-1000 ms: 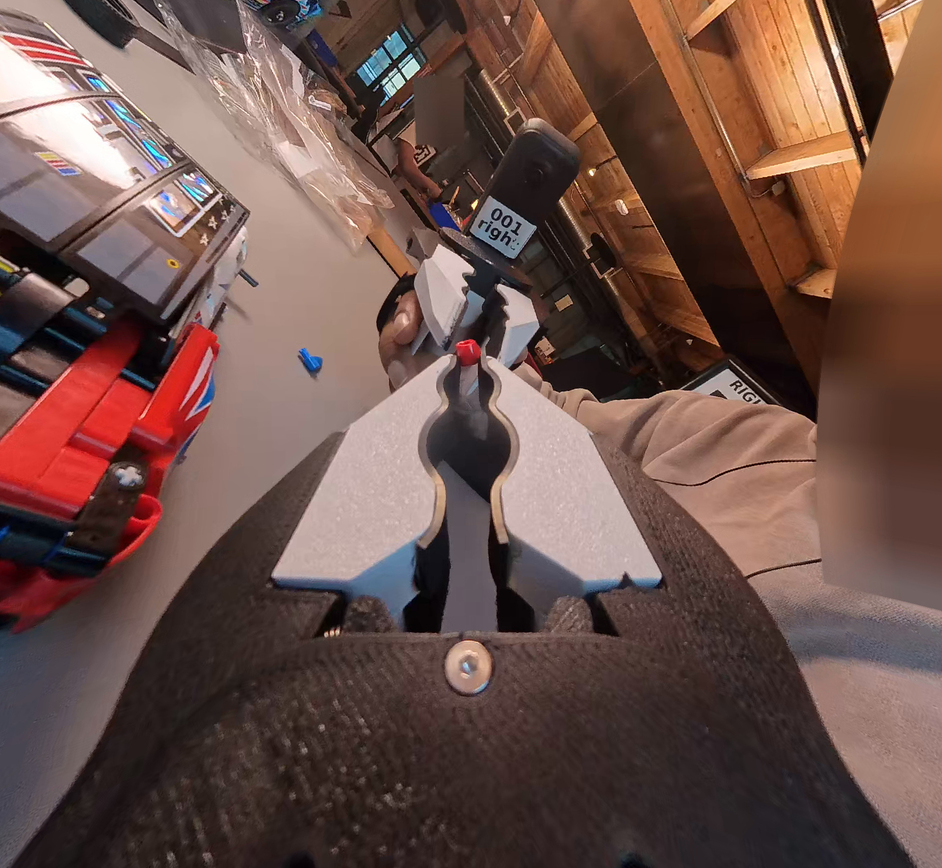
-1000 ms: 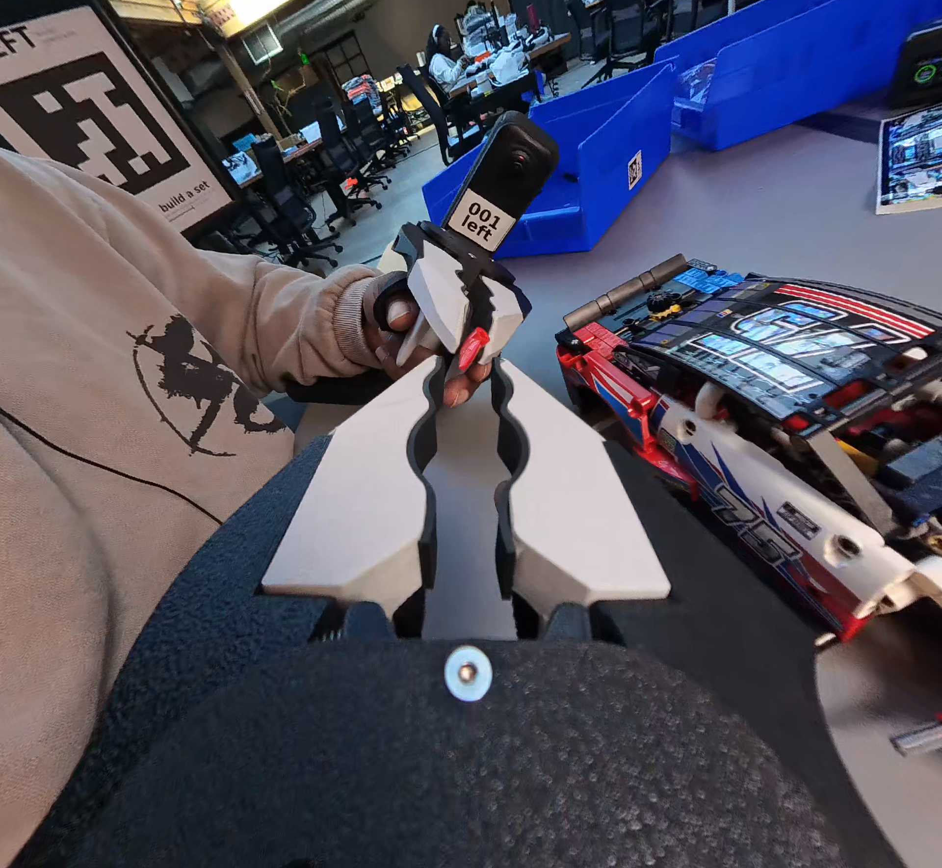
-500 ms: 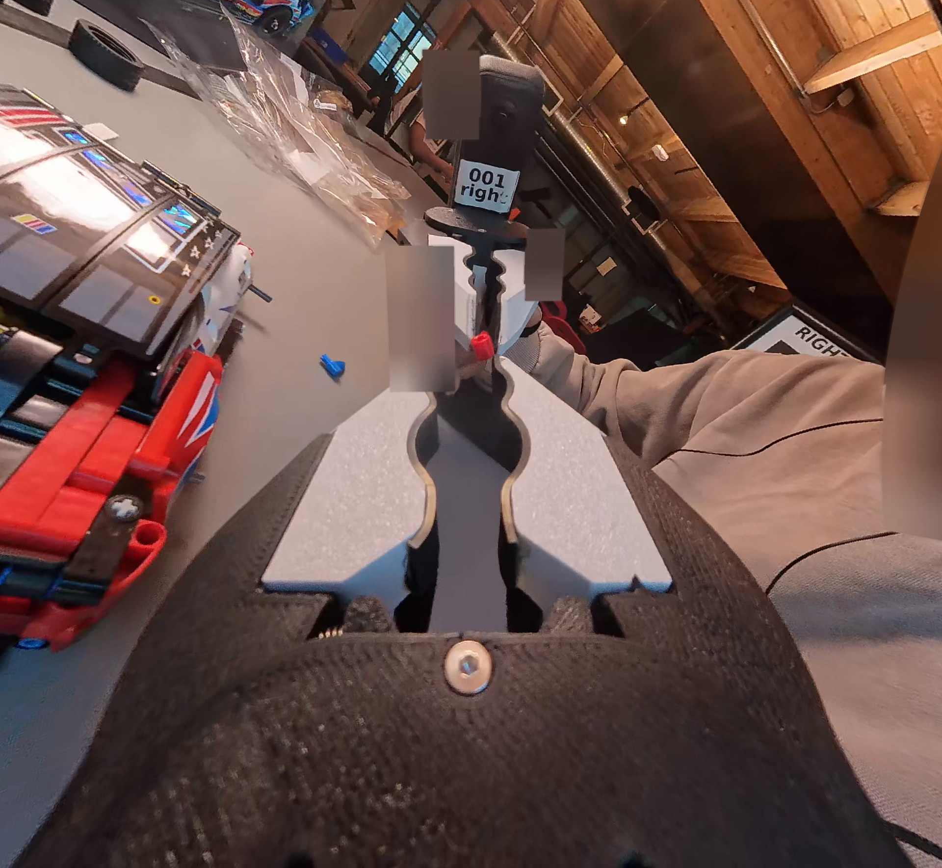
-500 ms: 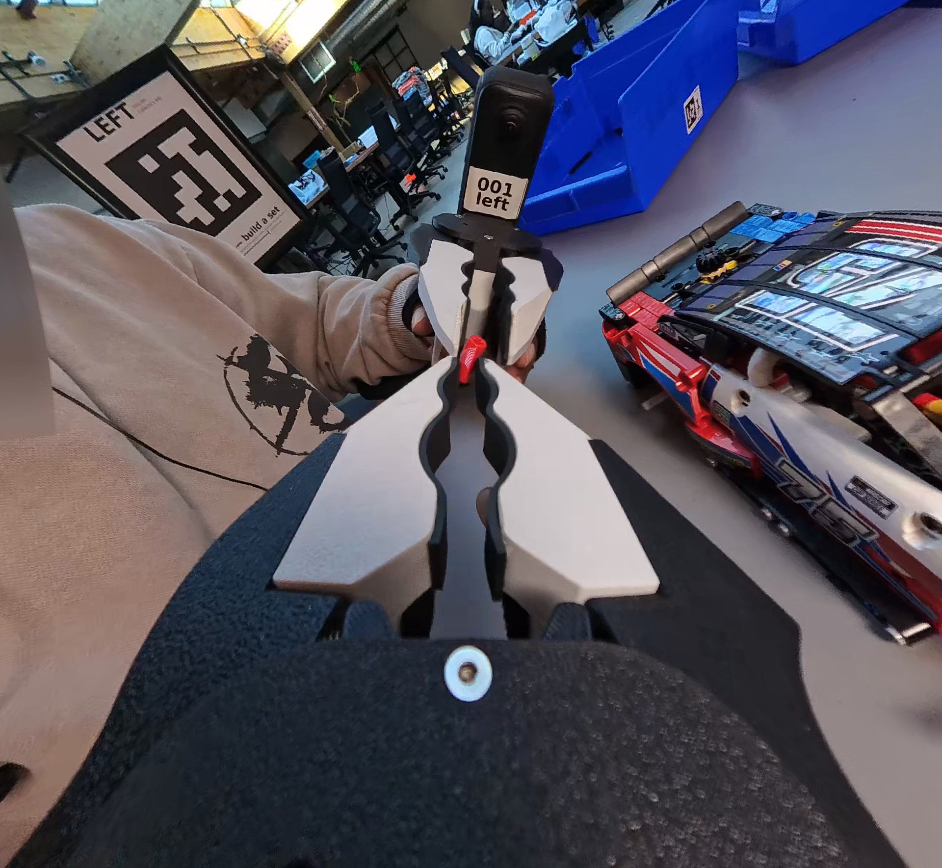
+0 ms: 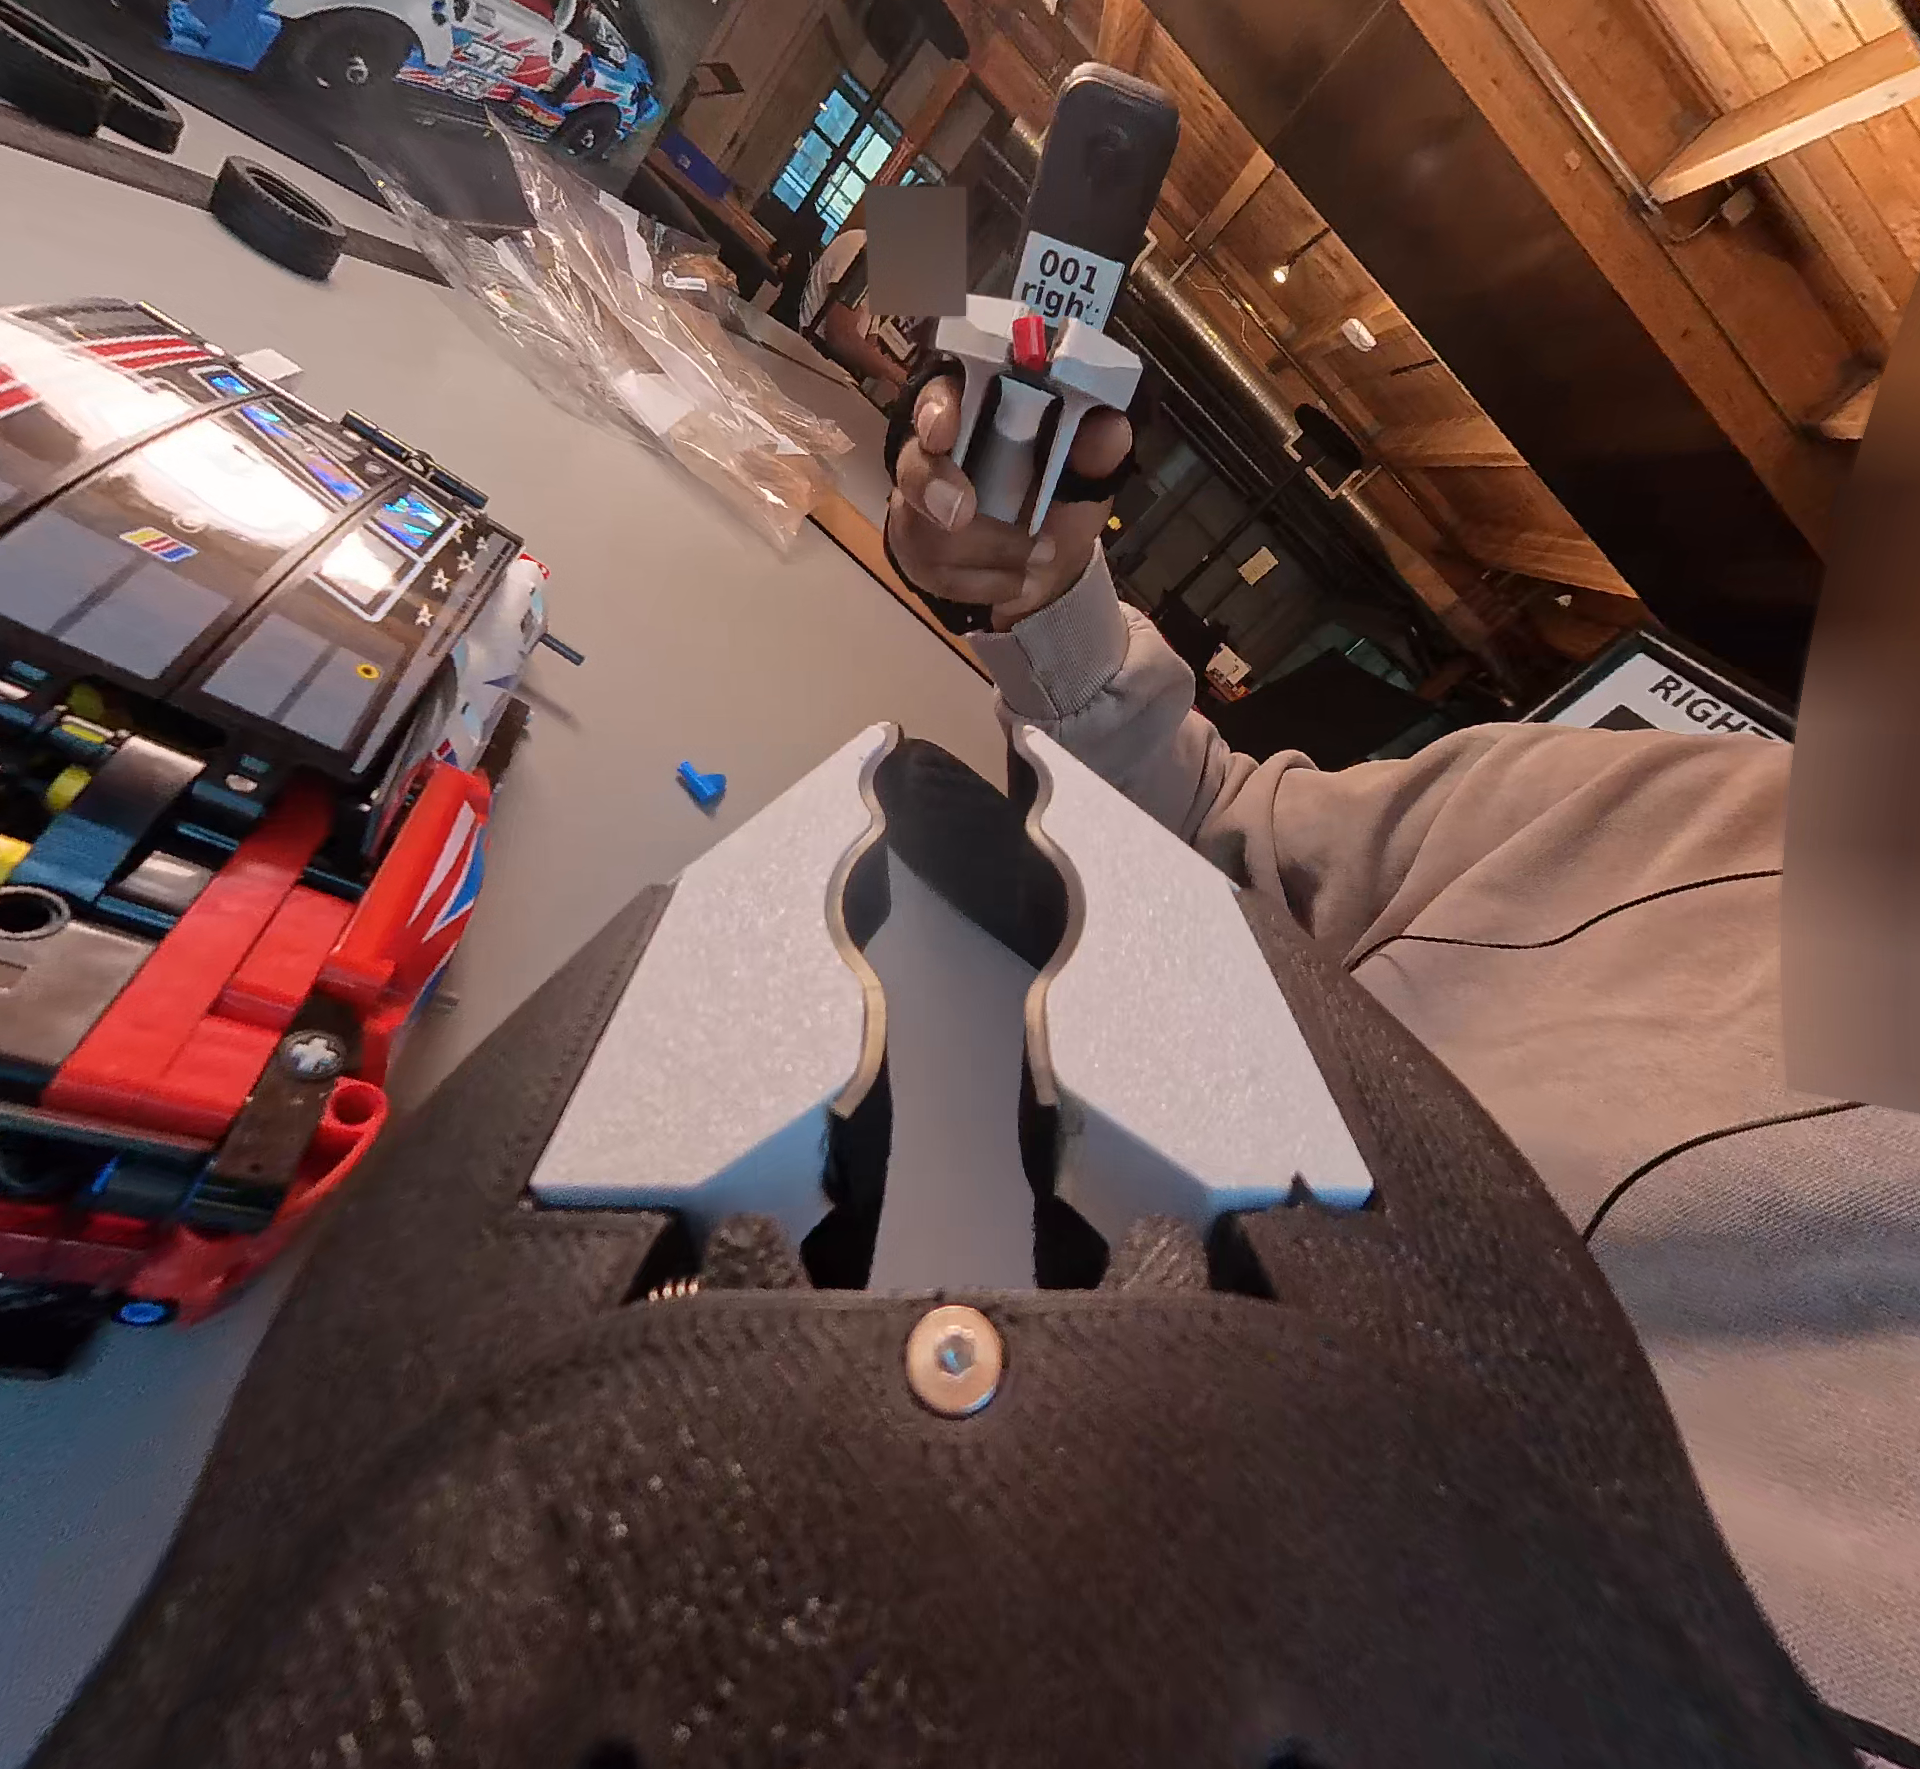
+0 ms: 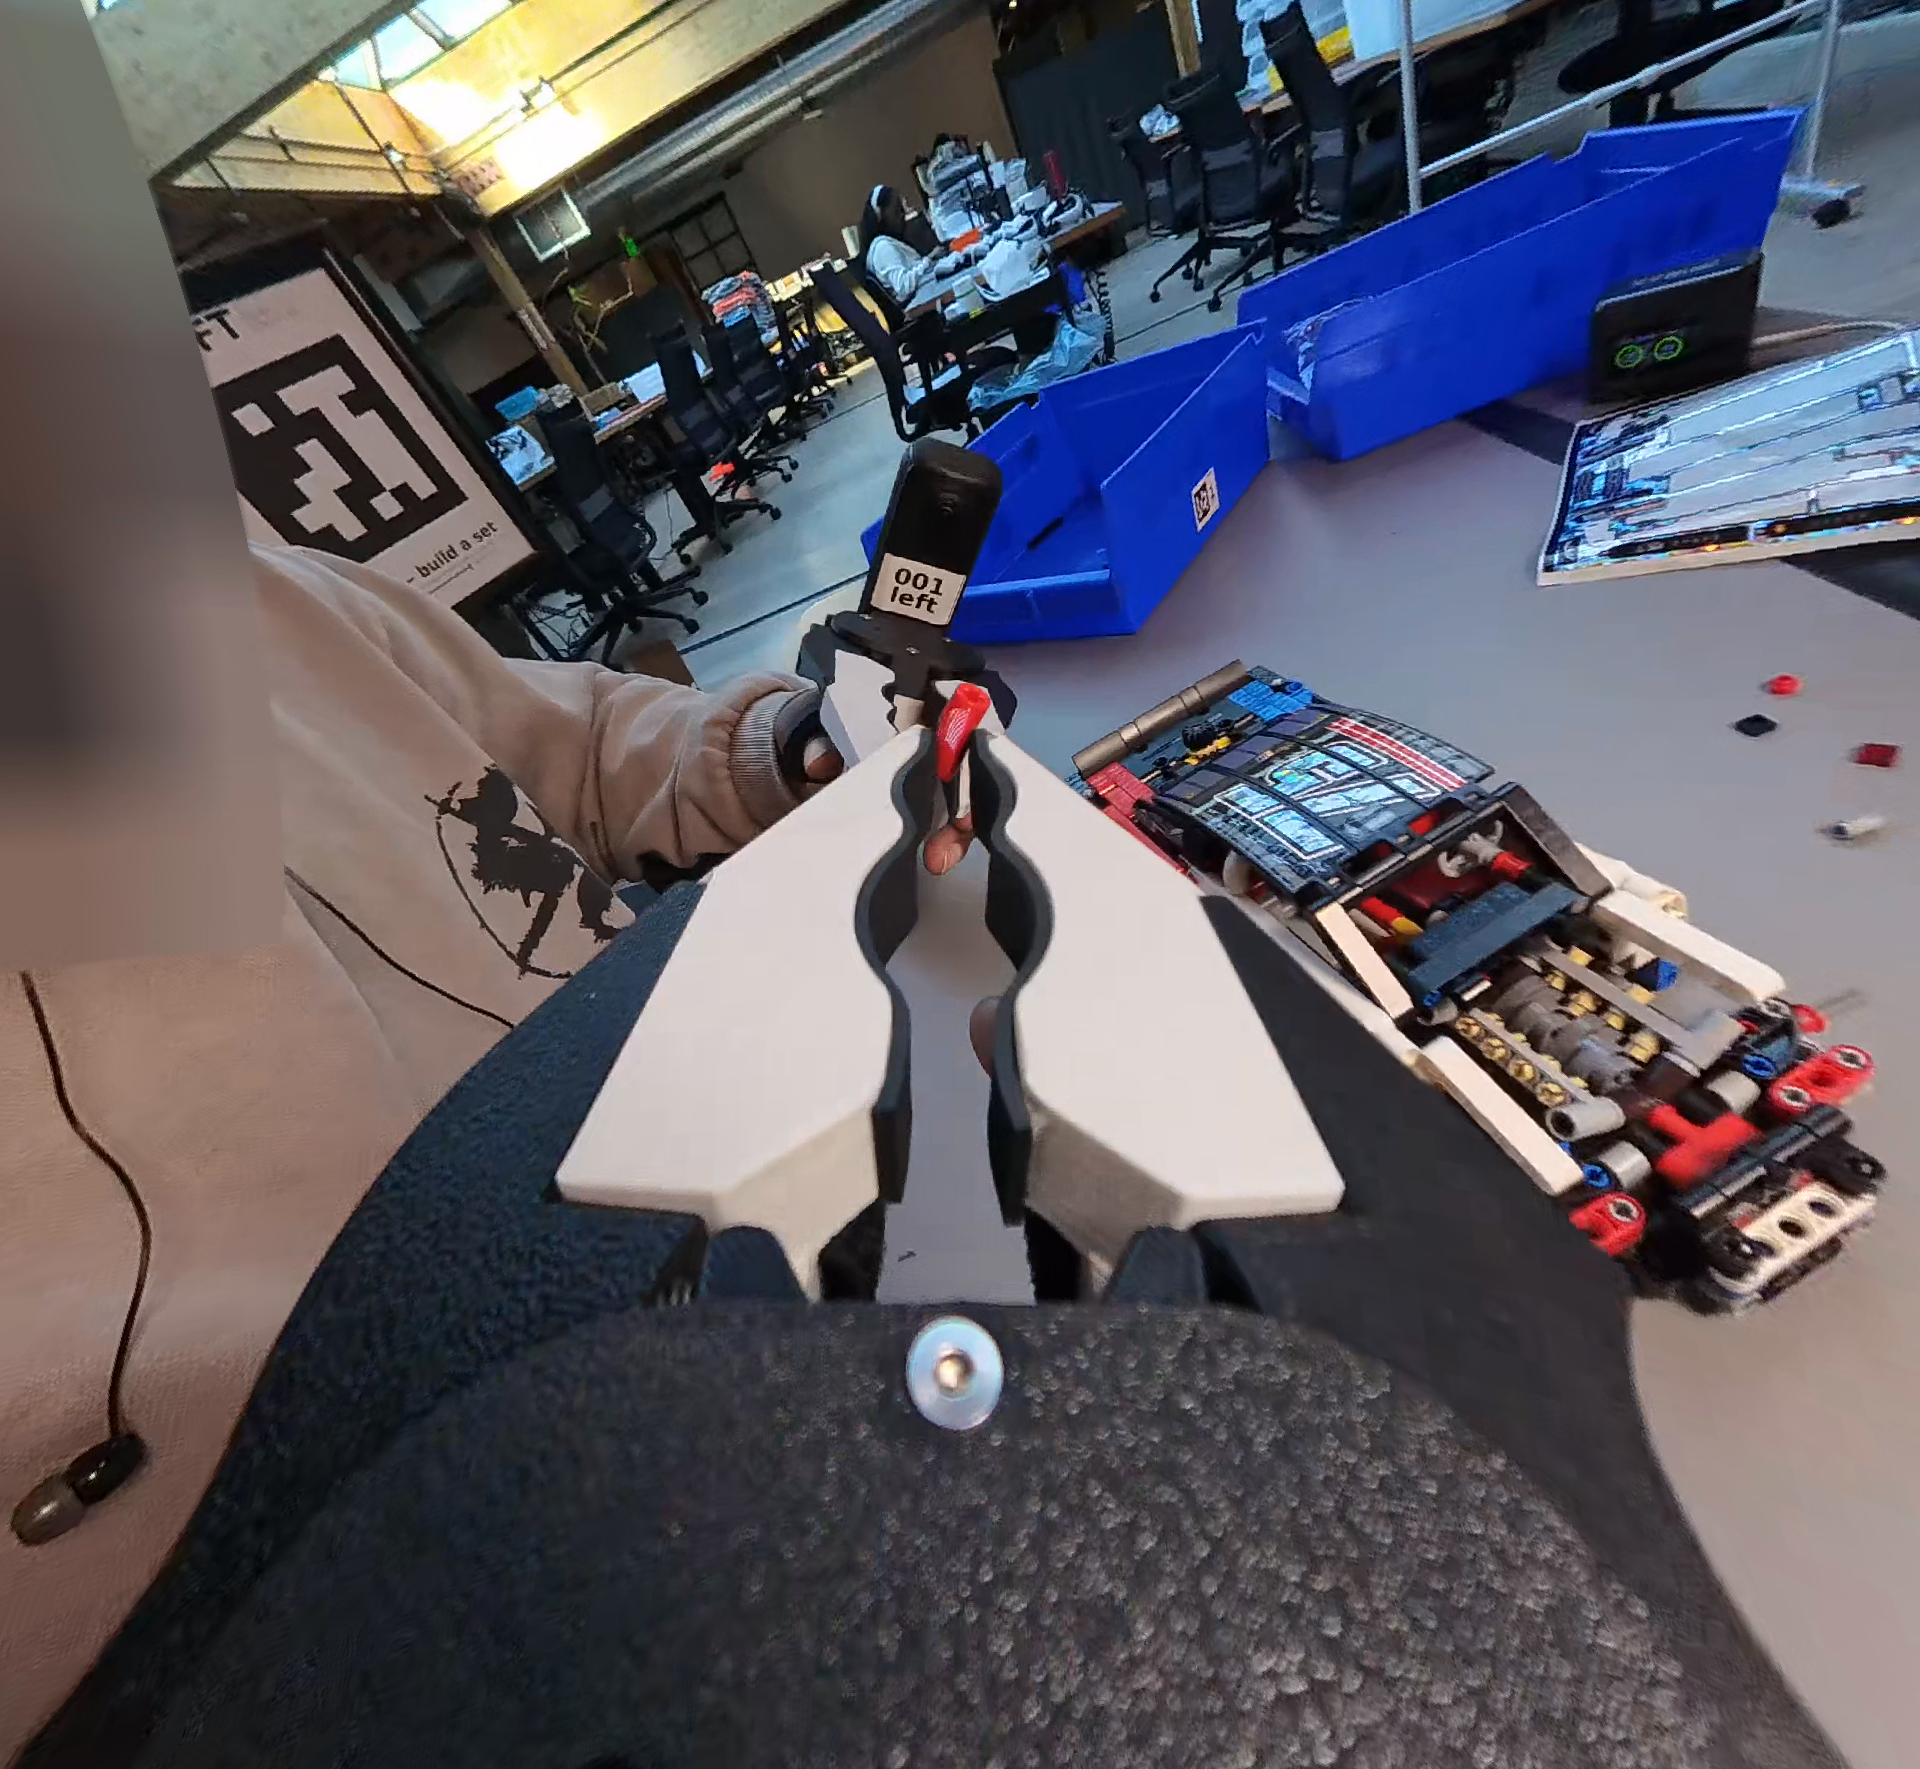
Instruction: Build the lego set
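Note:
My right gripper is shut on a small red lego pin that sticks out past its tips. In the left wrist view the right gripper is raised over the table edge with the red pin between its tips. My left gripper is open a little and empty. In the right wrist view the left gripper is just behind the pin. The part-built lego race car lies on the grey table, left of the left gripper. It also shows in the right wrist view, to the right.
A small blue piece lies near the car's nose. Clear plastic bags, a loose tyre and the set's box stand behind. Blue bins, an instruction booklet and loose small pieces lie beyond the car. The left gripper's tips are roughly 11 cm from the right gripper's.
The red pin passed from my left gripper to my right one. The right gripper shut on it, the left opened, and the two have drawn apart.

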The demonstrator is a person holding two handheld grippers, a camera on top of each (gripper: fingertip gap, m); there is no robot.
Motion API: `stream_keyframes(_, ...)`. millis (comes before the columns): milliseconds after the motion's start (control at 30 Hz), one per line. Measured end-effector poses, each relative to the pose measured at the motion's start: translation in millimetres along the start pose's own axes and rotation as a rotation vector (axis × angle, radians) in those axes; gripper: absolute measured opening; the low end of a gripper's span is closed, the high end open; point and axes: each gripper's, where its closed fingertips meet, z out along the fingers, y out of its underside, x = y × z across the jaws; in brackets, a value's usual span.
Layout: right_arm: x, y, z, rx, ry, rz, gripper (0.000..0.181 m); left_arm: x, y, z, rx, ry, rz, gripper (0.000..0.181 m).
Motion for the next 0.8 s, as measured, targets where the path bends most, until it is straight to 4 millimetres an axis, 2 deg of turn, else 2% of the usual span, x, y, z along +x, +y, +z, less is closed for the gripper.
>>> stream_keyframes(133, 4, 2, -3, -0.005, 0.008, 0.007, 0.003, -2, 3, 1, -0.013, -0.011, 0.007, 0.017)
stream_keyframes(300, 7, 11, 3, -0.026, -0.002, 0.034, 0.003, -4, 4, 1, -0.018, -0.022, 0.021, 0.017)
stream_keyframes(633, 3, 38, 22, -0.108, -0.047, 0.067, 0.003, -5, 8, 3, -0.030, -0.025, 0.013, 0.017)
stream_keyframes(800, 4, 61, 36, -0.198, -0.032, 0.049, 0.004, -7, 10, 3, -0.040, -0.038, 0.025, 0.018)
